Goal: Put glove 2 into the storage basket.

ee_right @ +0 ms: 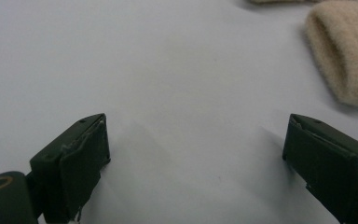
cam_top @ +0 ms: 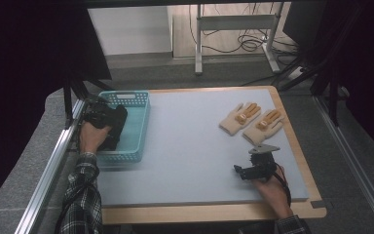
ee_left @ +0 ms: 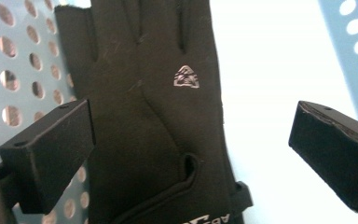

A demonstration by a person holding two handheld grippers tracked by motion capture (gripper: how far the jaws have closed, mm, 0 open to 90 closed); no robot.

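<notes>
- A person sits at a table covered by a pale grey mat, holding a two-jaw gripper in each hand.
- At the left edge of the mat stands a turquoise plastic basket with perforated walls.
- The left gripper reaches into the basket. Seen along that gripper, its jaws stand wide apart and clamp nothing.
- A black glove lies flat in the basket beneath those open jaws, fingers pointing away, with a small silver logo on its back. It looks released, resting on the basket floor and against the perforated wall.
- The right gripper rests low over the mat near the front right corner. Its jaws are also wide apart, with bare mat between them.
- Two tan gloves with orange patches lie side by side on the mat, near the far right corner, just beyond the right gripper. The cuff of one appears at the upper right of the right gripper view.
- Judging by this layout, the black glove is already put away, while both tan gloves are yet to be picked up and carried across to the basket.
</notes>
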